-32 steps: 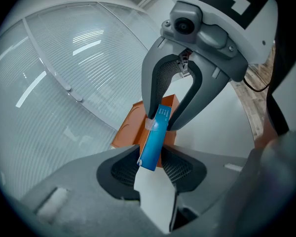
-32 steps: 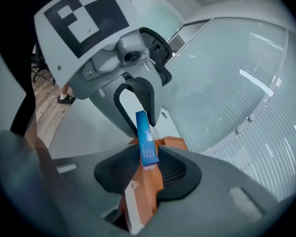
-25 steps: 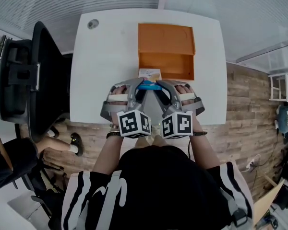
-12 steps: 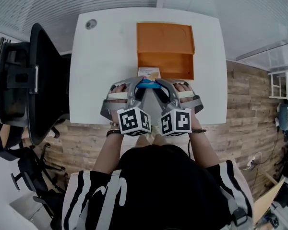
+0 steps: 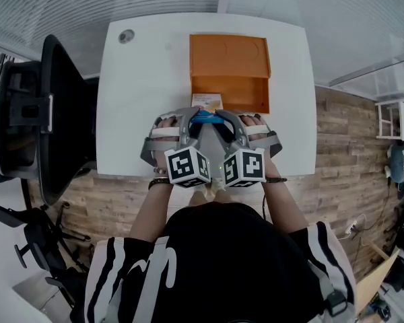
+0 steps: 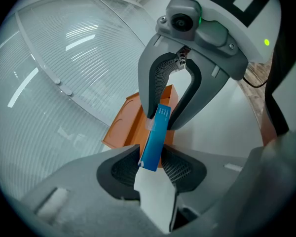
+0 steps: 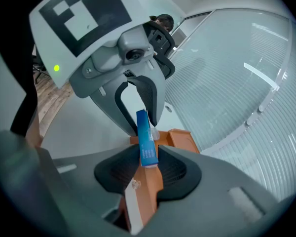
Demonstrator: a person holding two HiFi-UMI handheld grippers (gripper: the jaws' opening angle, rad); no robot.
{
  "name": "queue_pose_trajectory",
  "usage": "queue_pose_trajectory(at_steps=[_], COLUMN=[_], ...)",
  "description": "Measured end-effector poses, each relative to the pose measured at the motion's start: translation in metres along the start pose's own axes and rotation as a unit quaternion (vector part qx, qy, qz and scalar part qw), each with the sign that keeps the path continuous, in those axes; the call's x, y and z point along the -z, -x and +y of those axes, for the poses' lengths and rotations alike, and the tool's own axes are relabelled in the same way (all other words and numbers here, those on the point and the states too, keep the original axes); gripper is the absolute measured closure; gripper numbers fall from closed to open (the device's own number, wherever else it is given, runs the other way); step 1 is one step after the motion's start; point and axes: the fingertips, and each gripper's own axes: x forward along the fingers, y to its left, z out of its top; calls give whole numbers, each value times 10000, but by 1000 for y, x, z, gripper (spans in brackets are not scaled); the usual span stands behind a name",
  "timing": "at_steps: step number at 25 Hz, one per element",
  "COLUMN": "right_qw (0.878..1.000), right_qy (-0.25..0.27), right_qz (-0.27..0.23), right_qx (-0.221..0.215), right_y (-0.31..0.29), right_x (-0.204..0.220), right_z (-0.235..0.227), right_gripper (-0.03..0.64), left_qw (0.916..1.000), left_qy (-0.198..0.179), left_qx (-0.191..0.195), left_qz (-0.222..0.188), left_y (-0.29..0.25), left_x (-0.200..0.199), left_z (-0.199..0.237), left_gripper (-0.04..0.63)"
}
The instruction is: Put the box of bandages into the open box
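Observation:
A thin blue box of bandages (image 5: 207,118) hangs above the white table's (image 5: 141,99) front half, pinched from both ends. My left gripper (image 5: 192,121) is shut on one end and my right gripper (image 5: 223,121) on the other. In the left gripper view the blue box (image 6: 155,135) stands on edge between my left gripper's (image 6: 152,163) jaws, with the right gripper's fingers (image 6: 150,95) clamping its far end. The right gripper view mirrors this: the box (image 7: 146,139) runs from my right gripper (image 7: 149,164) to the left one's fingers (image 7: 153,105). The open orange box (image 5: 229,66) lies just beyond.
A small pale carton (image 5: 207,101) lies against the orange box's front wall, right under the grippers. A round grommet (image 5: 126,36) sits at the table's far left corner. A black office chair (image 5: 47,113) stands left of the table. Wooden floor lies on the right.
Both grippers keep their hold on the blue box and have barely moved. A person's legs at the left edge are gone from view.

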Motion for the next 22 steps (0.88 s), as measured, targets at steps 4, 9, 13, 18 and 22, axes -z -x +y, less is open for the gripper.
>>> queue_pose_trajectory(at_steps=[4, 9, 13, 18, 22], right_qw=[10000, 10000, 9999, 9999, 9999], right_qy=[64, 79, 109, 131, 123], right_qz=[7, 11, 37, 61, 68], right_qx=[-27, -49, -63, -77, -88], right_y=[-5, -10, -14, -17, -19], right_x=[1, 3, 4, 6, 7], right_z=[0, -5, -6, -8, -13], right_gripper=[505, 505, 503, 502, 502], left_qw=[10000, 10000, 9998, 9998, 9999], left_qy=[-46, -18, -75, -44, 6], left_qx=[15, 24, 53, 40, -3], left_qz=[60, 75, 168, 172, 130], left_y=[-4, -9, -13, -17, -20], left_x=[2, 2, 6, 5, 3], left_z=[2, 6, 8, 10, 15], left_gripper=[459, 459, 457, 457, 457])
